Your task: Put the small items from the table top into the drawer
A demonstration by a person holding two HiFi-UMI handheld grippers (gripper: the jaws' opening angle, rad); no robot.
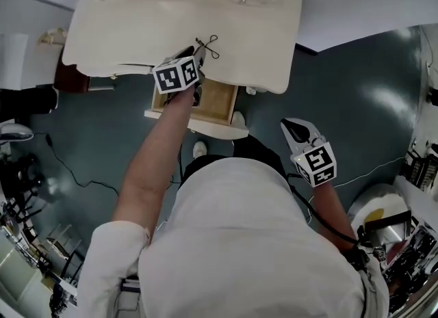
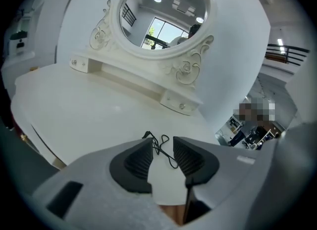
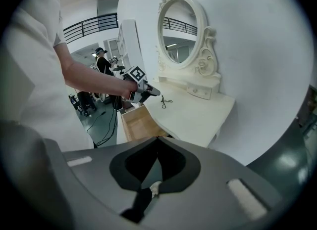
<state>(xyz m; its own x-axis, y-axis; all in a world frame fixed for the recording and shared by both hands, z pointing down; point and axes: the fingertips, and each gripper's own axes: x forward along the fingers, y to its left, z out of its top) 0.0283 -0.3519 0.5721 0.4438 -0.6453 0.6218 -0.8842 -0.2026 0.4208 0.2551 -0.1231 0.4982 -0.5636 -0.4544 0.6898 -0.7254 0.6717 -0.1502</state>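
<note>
A thin black looped cord (image 1: 209, 44) lies on the white dressing table top (image 1: 137, 29) near its front edge. My left gripper (image 1: 193, 54) reaches over the open drawer (image 1: 217, 99) to it. In the left gripper view the cord (image 2: 159, 141) lies between the spread jaws of that gripper (image 2: 162, 151), and the pads do not press on it. The drawer's wooden inside (image 3: 141, 123) shows no items in its visible part. My right gripper (image 1: 295, 130) hangs to the right over the floor, its jaws shut (image 3: 157, 147) with nothing between them.
An oval mirror (image 2: 163, 11) on a carved stand with small drawers (image 2: 181, 101) rises at the table's back. Cables (image 1: 68, 173) run over the dark floor at left. Racks and equipment (image 1: 404, 241) crowd the lower right. People (image 3: 101, 61) stand far off.
</note>
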